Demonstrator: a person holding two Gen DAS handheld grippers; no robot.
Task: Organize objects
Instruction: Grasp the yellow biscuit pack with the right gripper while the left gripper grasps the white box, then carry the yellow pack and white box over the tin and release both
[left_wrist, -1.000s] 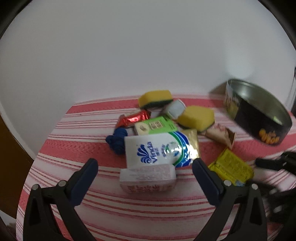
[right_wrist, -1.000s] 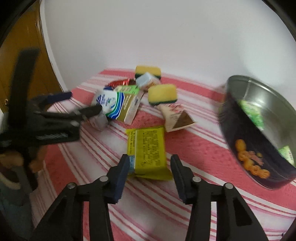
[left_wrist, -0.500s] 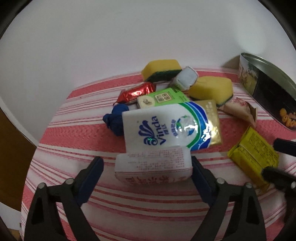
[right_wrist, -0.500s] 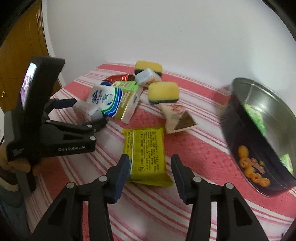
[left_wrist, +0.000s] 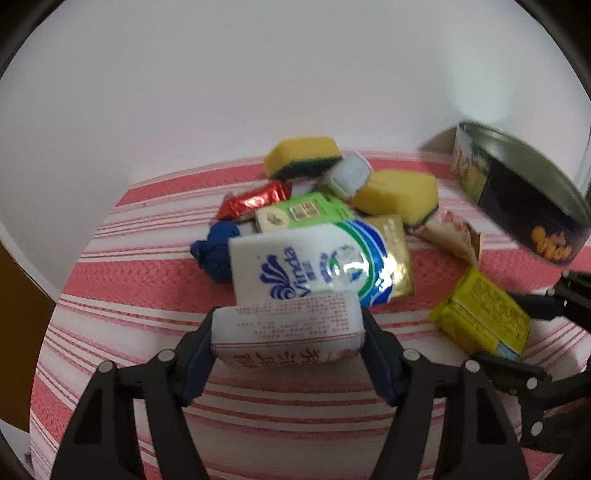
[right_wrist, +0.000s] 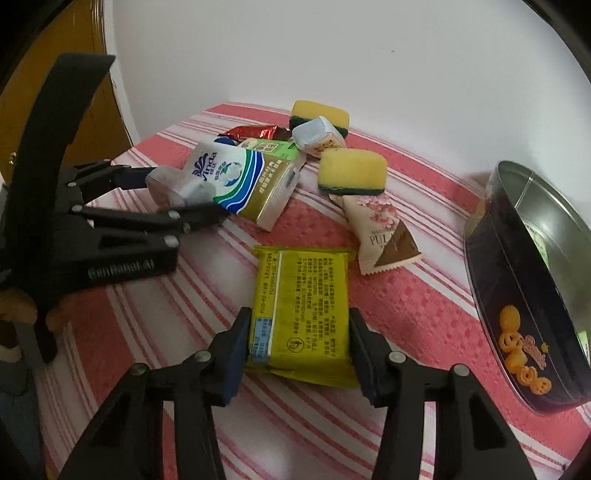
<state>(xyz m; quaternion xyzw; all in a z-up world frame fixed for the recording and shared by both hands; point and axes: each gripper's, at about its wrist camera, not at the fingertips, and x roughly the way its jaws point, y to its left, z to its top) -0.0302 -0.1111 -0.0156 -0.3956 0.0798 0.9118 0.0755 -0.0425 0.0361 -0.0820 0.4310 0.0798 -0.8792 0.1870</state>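
The left gripper (left_wrist: 288, 343) clamps a white tissue pack (left_wrist: 286, 334). The right gripper (right_wrist: 299, 347) pinches the yellow packet (right_wrist: 301, 314) (tin (right_wrist: 532, 291) at three o'clock).

Both wrist cameras are looking forward, low and close over the red-and-white striped tablecloth (left_wrist: 110, 280), from neighbouring angles, sharing the white-and-blue tissue pack (left_wrist: 314, 266) (right_wrist: 236, 173) and round dark tin (right_wrist: 524, 295).
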